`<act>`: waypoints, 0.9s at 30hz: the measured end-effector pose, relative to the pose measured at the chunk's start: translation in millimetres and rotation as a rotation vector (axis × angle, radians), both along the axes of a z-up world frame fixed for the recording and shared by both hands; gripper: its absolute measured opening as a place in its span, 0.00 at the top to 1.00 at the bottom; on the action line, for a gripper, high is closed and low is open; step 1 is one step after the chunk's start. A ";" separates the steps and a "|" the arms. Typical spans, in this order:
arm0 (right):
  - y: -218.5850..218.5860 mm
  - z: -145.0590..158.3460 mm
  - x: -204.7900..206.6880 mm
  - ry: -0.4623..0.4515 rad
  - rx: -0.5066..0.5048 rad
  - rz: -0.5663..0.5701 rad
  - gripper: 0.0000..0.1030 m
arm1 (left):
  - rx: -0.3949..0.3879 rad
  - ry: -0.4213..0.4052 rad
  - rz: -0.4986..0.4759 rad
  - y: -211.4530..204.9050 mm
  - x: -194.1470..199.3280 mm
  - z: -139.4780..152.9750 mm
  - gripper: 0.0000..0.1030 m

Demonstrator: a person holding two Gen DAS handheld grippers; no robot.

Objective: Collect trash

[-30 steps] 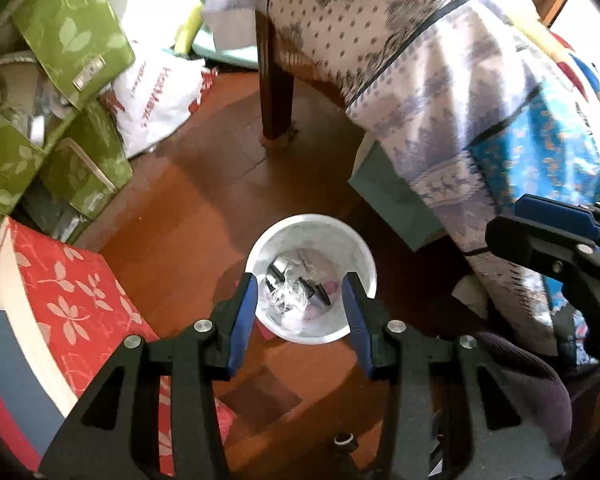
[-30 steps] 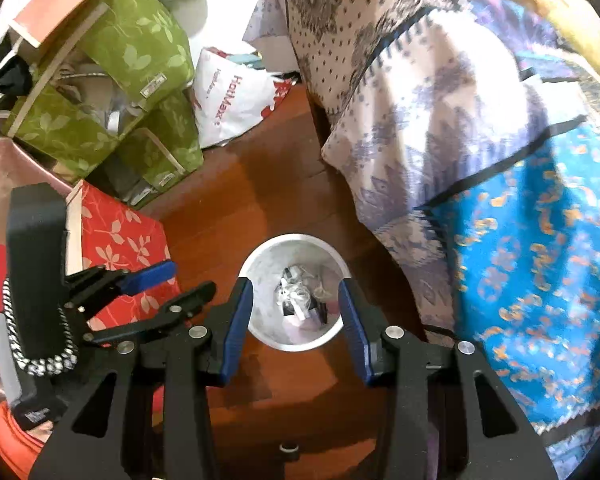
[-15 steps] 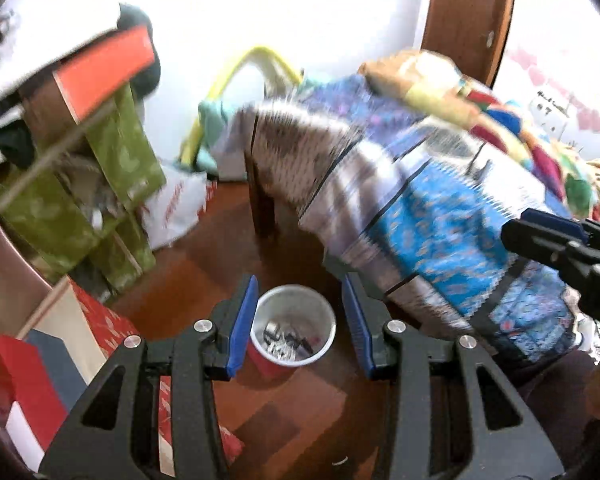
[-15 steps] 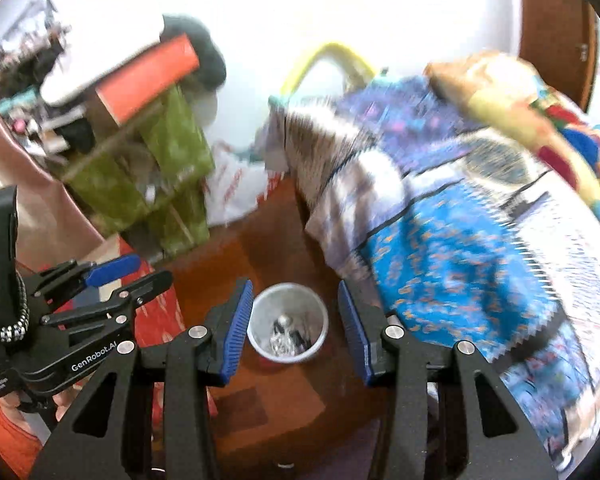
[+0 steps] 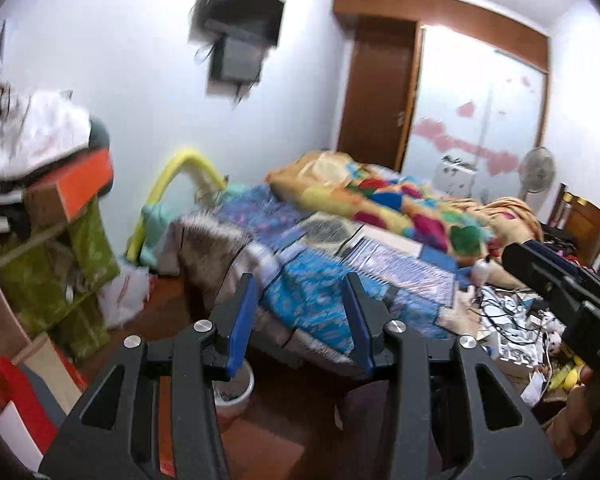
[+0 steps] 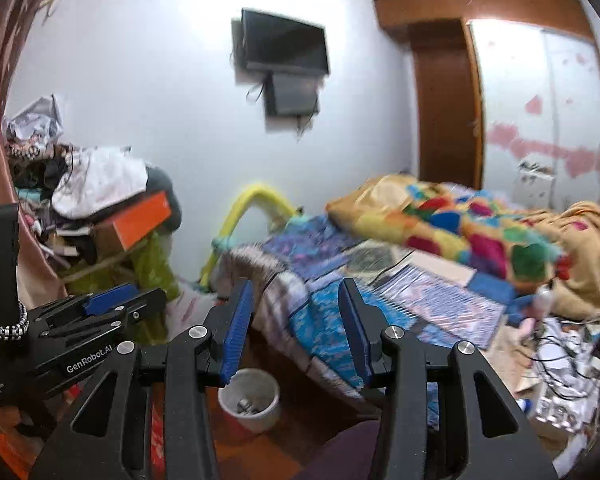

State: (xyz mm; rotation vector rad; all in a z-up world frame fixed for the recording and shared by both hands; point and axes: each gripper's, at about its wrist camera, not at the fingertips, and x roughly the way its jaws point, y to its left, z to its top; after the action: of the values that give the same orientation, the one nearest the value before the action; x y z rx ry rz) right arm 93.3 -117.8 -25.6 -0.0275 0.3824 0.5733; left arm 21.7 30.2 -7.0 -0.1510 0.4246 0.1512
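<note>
The white trash bucket (image 5: pixel 242 394) stands on the wooden floor beside the bed, low in both views, with crumpled wrappers inside (image 6: pixel 249 403). My left gripper (image 5: pixel 298 286) is open and empty, held high above the bucket and pointing across the bed. My right gripper (image 6: pixel 296 286) is likewise open with nothing between its blue pads. Each gripper shows in the other's view: the right gripper (image 5: pixel 556 276) at the right edge, the left gripper (image 6: pixel 112 300) at the left, held by a hand.
A bed (image 5: pixel 340 280) with patterned blue sheets and a bright quilt (image 6: pixel 460 224) fills the right. Cables and papers (image 6: pixel 564 360) litter its near corner. Green bags and piled boxes (image 5: pixel 56 240) crowd the left. A wall TV (image 6: pixel 284 44), wooden door (image 5: pixel 376 92) and fan (image 5: pixel 536 168) lie beyond.
Both grippers rose and tilted up from looking straight down into the bucket to looking across the room. The bucket slid to the bottom of each view. Jaw openings stayed the same.
</note>
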 end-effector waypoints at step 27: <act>-66.0 18.7 -78.9 -0.112 0.030 -0.366 0.00 | 0.080 -0.108 -0.151 -60.7 -70.6 17.5 0.08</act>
State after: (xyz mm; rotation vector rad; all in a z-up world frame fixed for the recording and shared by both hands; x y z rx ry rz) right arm 14.3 -183.8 -6.9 0.0383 0.2613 0.2149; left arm -48.9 -30.4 10.6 -0.0481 0.3201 0.0114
